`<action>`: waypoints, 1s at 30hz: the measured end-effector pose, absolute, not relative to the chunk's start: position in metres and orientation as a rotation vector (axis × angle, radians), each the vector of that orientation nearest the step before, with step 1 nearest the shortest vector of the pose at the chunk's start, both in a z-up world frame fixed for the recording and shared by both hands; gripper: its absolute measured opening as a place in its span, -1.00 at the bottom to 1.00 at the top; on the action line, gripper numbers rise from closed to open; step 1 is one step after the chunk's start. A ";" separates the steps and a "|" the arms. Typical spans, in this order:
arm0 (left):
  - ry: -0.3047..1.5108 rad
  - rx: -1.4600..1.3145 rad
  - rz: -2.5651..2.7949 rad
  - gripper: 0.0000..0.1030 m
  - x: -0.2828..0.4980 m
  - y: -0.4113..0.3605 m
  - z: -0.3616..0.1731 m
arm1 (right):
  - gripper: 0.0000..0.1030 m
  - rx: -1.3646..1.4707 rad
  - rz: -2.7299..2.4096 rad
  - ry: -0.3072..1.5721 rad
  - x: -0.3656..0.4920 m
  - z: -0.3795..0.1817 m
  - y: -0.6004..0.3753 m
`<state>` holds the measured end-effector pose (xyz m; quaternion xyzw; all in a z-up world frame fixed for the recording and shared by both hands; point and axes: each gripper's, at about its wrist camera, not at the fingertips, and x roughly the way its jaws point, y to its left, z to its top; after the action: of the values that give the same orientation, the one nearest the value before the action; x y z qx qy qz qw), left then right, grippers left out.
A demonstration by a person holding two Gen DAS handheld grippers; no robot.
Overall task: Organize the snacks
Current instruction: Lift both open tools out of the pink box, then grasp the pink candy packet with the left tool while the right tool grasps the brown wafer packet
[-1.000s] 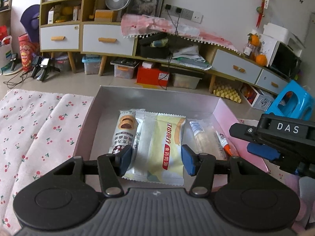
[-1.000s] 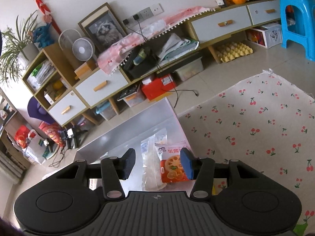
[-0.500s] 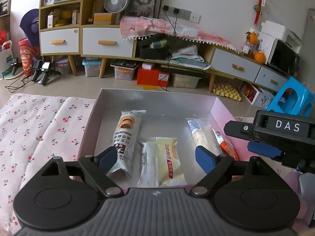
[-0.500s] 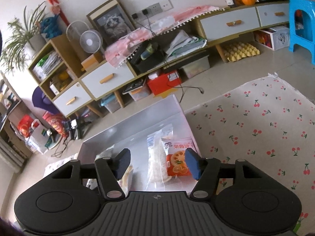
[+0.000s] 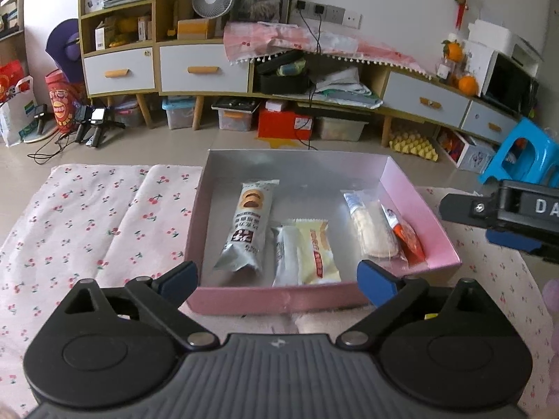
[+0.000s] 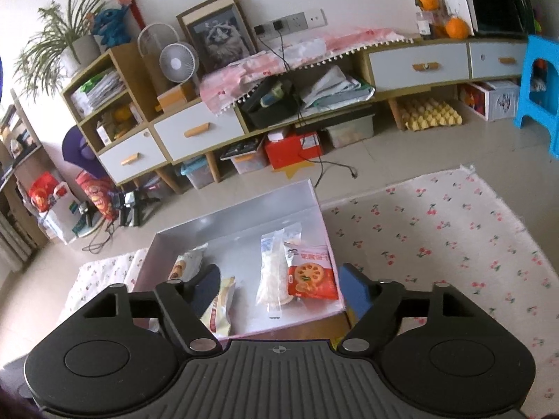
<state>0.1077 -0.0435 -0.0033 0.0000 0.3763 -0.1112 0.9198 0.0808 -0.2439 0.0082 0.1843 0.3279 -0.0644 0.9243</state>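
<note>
Moved: left gripper (image 5: 277,277) let go, pulled back, spread wide.
Right gripper (image 6: 281,283): spread, empty.
Risk: bumping near box (image 5: 279,302) wall scatters snacks (image 5: 316,250).

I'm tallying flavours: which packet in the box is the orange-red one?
The lotus-root packet, lying against the pink box's right wall beside the clear packet. The others are grey, white and pale yellow.
</note>
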 end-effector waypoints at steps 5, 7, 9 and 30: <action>0.798 0.020 -0.240 0.97 0.098 -0.037 0.008 | 0.60 0.362 -0.133 0.696 0.068 0.018 -0.246; 0.806 0.038 -0.246 0.98 0.094 -0.035 0.012 | 0.62 0.357 -0.133 0.705 0.061 0.021 -0.246; 0.815 0.056 -0.253 0.99 0.090 -0.032 0.014 | 0.64 0.347 -0.139 0.721 0.055 0.023 -0.246; 0.817 0.171 -0.365 0.99 0.044 -0.009 0.004 | 0.68 0.200 -0.076 0.927 0.000 -0.006 -0.242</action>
<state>0.0440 -0.0091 0.0042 0.0826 0.3947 -0.1762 0.8980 0.0003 -0.2424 -0.0063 0.0962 0.4462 -0.0365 0.8890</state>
